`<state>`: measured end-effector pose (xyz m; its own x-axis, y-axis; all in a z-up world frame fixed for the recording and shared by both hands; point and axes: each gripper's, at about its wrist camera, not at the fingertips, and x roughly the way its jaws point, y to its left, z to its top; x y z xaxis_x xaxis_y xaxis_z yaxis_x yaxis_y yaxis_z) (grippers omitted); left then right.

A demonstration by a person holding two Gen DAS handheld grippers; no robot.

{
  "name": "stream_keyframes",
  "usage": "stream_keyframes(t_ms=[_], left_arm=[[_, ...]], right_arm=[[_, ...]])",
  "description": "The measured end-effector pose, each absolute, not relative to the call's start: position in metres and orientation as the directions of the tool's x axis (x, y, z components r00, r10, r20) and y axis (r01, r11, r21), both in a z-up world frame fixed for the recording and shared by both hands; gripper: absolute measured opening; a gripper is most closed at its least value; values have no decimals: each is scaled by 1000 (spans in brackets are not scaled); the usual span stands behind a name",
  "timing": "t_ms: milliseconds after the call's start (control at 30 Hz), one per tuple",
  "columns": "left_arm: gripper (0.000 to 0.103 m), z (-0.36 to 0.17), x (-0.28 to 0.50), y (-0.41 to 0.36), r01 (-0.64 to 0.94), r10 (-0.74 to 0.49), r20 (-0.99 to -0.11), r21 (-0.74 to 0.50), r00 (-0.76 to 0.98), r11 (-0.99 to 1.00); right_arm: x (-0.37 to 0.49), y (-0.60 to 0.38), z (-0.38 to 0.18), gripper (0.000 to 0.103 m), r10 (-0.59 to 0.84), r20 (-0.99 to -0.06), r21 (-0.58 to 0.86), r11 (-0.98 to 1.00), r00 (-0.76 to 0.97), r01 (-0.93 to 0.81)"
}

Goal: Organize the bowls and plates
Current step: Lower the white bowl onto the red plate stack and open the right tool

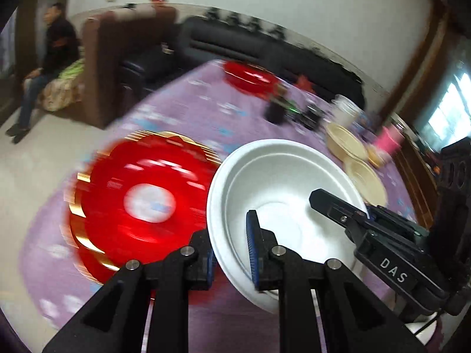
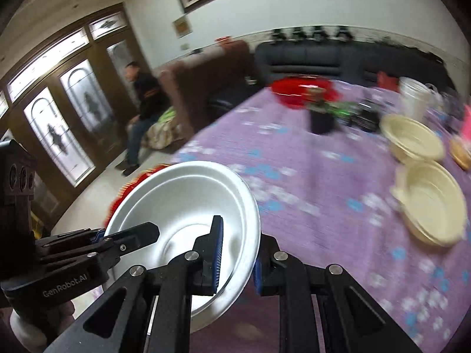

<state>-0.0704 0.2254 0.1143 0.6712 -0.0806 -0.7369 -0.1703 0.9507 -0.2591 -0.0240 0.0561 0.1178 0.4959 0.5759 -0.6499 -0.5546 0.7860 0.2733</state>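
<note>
1. White bowl [image 1: 273, 194]: a wide, smooth, matte bowl with a flat rolled rim, held tilted above the purple flowered tablecloth [image 1: 182, 100] by both tongs at once.
2. Left gripper [image 1: 229, 253] is clenched on the bowl's near rim, one blue ribbed pad inside the bowl and one outside.
3. Right gripper [image 2: 237, 253] is likewise clamped on the opposite rim, with the wall of the bowl pinched between its blue pads.
4. Just beside the bowl, and partly under it, lies a glossy red plate [image 1: 141, 200] with a scalloped gold edge; motion blur smears its outline.
5. Farther along the table sit two cream bowls [image 2: 432, 203], shallow and ridged, side by side and not stacked. A second red dish [image 2: 297, 88] rests at the far end.
6. Small dark items and a pale plastic tub [image 2: 412, 97] clutter the far middle; they are too blurred to name.
7. Judging from this, the sorting seems to be at an early or middle stage: one bowl is in the air, while the cream bowls and red plates remain spread apart, none gathered into a pile.
8. A person sits on a sofa [image 1: 97, 67] beyond the table.
</note>
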Motion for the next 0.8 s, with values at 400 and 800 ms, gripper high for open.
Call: stream_keyframes(t_ms=[400, 800], left_arm=[[17, 80, -49, 321, -343, 65, -801, -181, 596, 922], [55, 87, -59, 315, -337, 106, -761, -154, 640, 929]], right_arm=[[-6, 185, 93, 20, 500, -742, 145, 771, 447, -620], [-4, 187, 82, 30, 496, -709, 125, 788, 501, -603]])
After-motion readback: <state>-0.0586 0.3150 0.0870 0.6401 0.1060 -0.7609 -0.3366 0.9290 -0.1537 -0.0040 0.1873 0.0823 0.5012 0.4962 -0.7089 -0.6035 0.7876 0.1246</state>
